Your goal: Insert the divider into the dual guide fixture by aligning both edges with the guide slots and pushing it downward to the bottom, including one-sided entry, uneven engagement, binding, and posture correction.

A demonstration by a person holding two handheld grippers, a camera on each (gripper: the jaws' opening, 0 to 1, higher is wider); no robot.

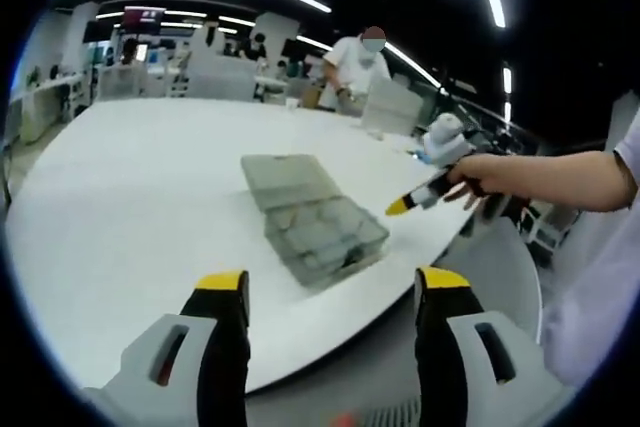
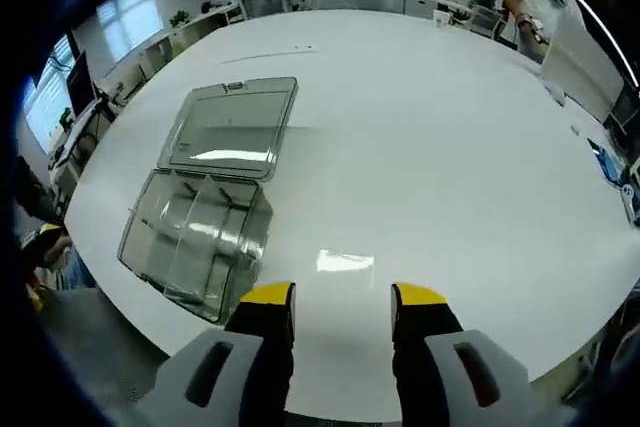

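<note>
Left gripper view: left gripper (image 1: pixel 332 287) hangs off the near edge of the white table (image 1: pixel 130 197); yellow-tipped jaws spread wide, nothing between them. Clear plastic box (image 1: pixel 315 215) lies on the table ahead of the jaws, lid (image 1: pixel 290 179) flapped open flat on the far side, tray w/ compartments nearer; box well apart from the jaws. Right gripper (image 1: pixel 425 194) comes in from the right, held by a person's hand (image 1: pixel 480 179) on a bare forearm; its yellow tip points toward the box, near the tray's right corner, not touching it; from this angle can't tell how those jaws stand. Second person in white top (image 1: pixel 358 69) stands at the far side of the table beside a pale box-like item (image 1: pixel 392 107); desks and monitors in bkgd.

Right gripper view: right gripper (image 2: pixel 343 299) over the table (image 2: pixel 440 127) near its edge; jaws parted, gap empty, table surface seen between the tips. Box (image 2: pixel 205 207) sits up-left of the jaws; lid (image 2: pixel 235 127) lies open on the far side, tray nearer w/ thin upright partitions (image 2: pixel 205 212) inside; which one is the divider can't be told, nor whether it's seated fully in the slots. Left jaw tip is near the tray's close corner, apart from it. Yellow bit of the other gripper (image 2: pixel 40 237) at far left edge, blurred.
</note>
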